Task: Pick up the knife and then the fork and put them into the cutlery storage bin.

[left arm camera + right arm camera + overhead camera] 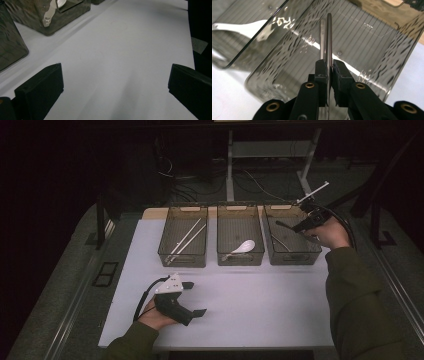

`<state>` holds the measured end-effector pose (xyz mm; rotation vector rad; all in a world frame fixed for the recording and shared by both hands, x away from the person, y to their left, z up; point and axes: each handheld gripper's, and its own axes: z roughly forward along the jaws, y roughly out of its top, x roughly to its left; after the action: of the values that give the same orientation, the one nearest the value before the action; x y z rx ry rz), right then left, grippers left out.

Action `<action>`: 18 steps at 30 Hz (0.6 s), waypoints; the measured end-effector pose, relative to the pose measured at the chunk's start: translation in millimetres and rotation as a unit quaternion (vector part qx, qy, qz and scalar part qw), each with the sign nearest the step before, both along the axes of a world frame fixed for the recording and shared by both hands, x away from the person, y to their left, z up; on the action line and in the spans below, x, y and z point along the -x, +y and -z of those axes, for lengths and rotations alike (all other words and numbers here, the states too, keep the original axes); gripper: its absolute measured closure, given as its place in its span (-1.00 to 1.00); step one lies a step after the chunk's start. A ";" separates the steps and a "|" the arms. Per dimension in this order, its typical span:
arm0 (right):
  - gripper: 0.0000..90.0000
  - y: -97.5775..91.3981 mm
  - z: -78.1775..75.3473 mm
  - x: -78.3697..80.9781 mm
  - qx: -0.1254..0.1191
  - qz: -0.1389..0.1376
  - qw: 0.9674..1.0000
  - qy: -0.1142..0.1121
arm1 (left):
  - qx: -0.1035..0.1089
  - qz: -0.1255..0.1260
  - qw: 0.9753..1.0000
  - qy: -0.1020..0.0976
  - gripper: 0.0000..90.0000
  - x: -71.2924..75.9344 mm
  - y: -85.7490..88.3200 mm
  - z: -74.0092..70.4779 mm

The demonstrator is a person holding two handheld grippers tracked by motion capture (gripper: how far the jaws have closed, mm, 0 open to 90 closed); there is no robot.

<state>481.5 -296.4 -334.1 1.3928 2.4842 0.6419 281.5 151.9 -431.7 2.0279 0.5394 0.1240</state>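
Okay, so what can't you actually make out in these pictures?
- Thin metal utensil clamped in the right gripper: its working end is cut off behind the jaws in the right gripper view, so its kind is unclear.
- Contents of the right bin: high view, too small and dark, partly behind the hand.
- White spoon: left gripper view, cut off by the top edge and blurred through the bin wall.
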 end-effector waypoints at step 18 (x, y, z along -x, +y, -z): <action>0.83 17.6 26.9 -42.9 0.016 0.026 0.999 0.011 | 0.002 0.003 1.000 -0.001 -1.00 1.1 0.5 -1.3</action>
<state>524.5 -278.8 -361.0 1.4536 2.4553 0.5776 280.4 152.3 -430.4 2.0261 0.5317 0.1206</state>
